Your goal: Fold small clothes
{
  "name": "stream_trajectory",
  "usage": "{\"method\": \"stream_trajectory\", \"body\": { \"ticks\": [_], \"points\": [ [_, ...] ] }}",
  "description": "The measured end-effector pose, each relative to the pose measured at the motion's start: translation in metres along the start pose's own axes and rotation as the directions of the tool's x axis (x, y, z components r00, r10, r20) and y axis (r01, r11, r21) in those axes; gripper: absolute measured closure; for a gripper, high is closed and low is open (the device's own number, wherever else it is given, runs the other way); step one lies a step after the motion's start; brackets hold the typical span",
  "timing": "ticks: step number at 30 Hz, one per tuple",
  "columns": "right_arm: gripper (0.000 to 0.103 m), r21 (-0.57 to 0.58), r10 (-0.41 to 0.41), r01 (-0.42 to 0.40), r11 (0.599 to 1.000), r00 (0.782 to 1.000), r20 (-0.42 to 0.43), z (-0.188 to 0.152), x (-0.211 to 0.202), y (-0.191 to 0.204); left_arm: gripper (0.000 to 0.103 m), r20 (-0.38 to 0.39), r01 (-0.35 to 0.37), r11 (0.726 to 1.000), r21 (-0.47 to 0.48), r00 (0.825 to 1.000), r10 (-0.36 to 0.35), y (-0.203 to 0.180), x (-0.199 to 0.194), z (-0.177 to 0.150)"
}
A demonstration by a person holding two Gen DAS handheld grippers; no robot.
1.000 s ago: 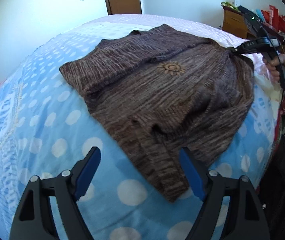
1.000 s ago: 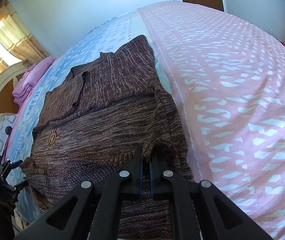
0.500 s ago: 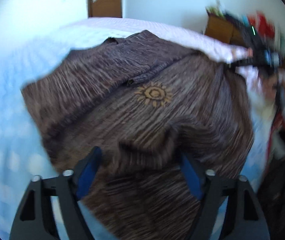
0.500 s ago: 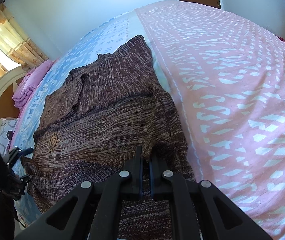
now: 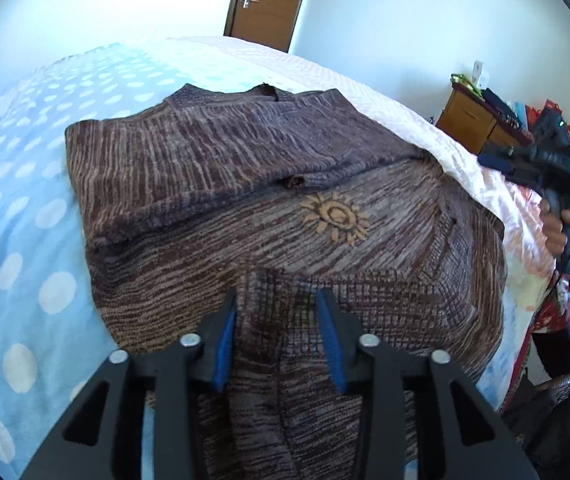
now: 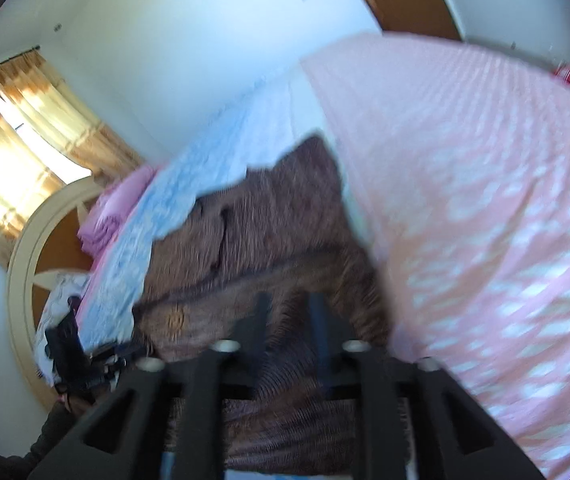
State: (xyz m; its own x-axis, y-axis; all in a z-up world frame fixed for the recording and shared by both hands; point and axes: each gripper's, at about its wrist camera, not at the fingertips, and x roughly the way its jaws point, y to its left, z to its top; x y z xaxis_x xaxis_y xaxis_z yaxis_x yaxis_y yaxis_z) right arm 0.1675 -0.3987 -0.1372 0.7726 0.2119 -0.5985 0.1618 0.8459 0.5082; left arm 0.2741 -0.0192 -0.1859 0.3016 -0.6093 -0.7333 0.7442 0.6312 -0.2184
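Note:
A brown striped knit sweater (image 5: 269,200) with a yellow sun emblem (image 5: 335,218) lies on the bed. My left gripper (image 5: 277,304) has its blue-padded jaws closed in around a bunched fold at the sweater's near edge. My right gripper (image 6: 287,308) has its jaws slightly apart with sweater cloth (image 6: 285,240) between them; that view is blurred. The right gripper also shows in the left wrist view (image 5: 525,160), at the sweater's far right edge, held by a hand.
The bed has a blue polka-dot cover (image 5: 17,220) on the left and a pink patterned cover (image 6: 485,200) on the right. A wooden dresser (image 5: 473,120) with clutter stands by the wall. A door (image 5: 265,0) is at the back. A headboard (image 6: 33,248) and curtains (image 6: 25,120) show.
My left gripper moved forward over the sweater and closed onto a fold of it. My right gripper's jaws parted a little, and its view tilted up and blurred.

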Motion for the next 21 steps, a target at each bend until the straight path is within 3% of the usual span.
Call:
{"method": "stream_trajectory", "body": {
  "ticks": [2,6,8,12,15,17,19,20,21],
  "points": [
    [0.054,-0.038,-0.053,0.055,0.998,0.998,0.041,0.003,-0.01,0.0,0.053,0.002,-0.01,1.0,-0.006,1.0,0.01,-0.003,0.001,0.0],
    [0.054,-0.157,-0.099,0.094,0.983,0.995,-0.028,-0.004,-0.001,0.01,0.05,0.01,-0.052,0.999,-0.003,0.999,0.052,-0.01,0.003,-0.001],
    [0.054,-0.259,-0.139,0.119,0.959,0.988,-0.064,-0.013,0.011,0.022,0.054,0.013,-0.067,0.998,-0.005,0.998,0.067,-0.012,0.003,-0.001],
    [0.054,-0.467,-0.279,0.209,0.859,0.957,-0.083,-0.027,0.044,0.044,0.079,0.025,-0.072,0.995,-0.063,0.997,0.074,-0.004,0.0,-0.001],
    [0.054,-0.532,-0.354,0.263,0.805,0.932,-0.074,-0.033,0.066,0.05,0.083,0.039,-0.063,0.993,-0.096,0.997,0.066,-0.001,-0.002,-0.004],
    [0.055,-0.537,-0.372,0.273,0.798,0.925,-0.082,-0.038,0.075,0.048,0.084,0.048,-0.073,0.993,-0.095,0.996,0.077,-0.003,-0.003,-0.006],
    [0.067,-0.534,-0.367,0.276,0.799,0.927,-0.07,-0.04,0.074,0.047,0.089,0.053,-0.077,0.992,-0.096,0.995,0.082,-0.006,-0.004,-0.007],
    [0.088,-0.534,-0.368,0.277,0.799,0.927,-0.07,-0.041,0.072,0.048,0.09,0.056,-0.077,0.992,-0.1,0.995,0.083,-0.007,-0.005,-0.008],
    [0.1,-0.534,-0.378,0.289,0.794,0.924,-0.063,-0.041,0.069,0.048,0.091,0.058,-0.073,0.992,-0.105,0.995,0.08,-0.008,-0.006,-0.008]
  ]
}}
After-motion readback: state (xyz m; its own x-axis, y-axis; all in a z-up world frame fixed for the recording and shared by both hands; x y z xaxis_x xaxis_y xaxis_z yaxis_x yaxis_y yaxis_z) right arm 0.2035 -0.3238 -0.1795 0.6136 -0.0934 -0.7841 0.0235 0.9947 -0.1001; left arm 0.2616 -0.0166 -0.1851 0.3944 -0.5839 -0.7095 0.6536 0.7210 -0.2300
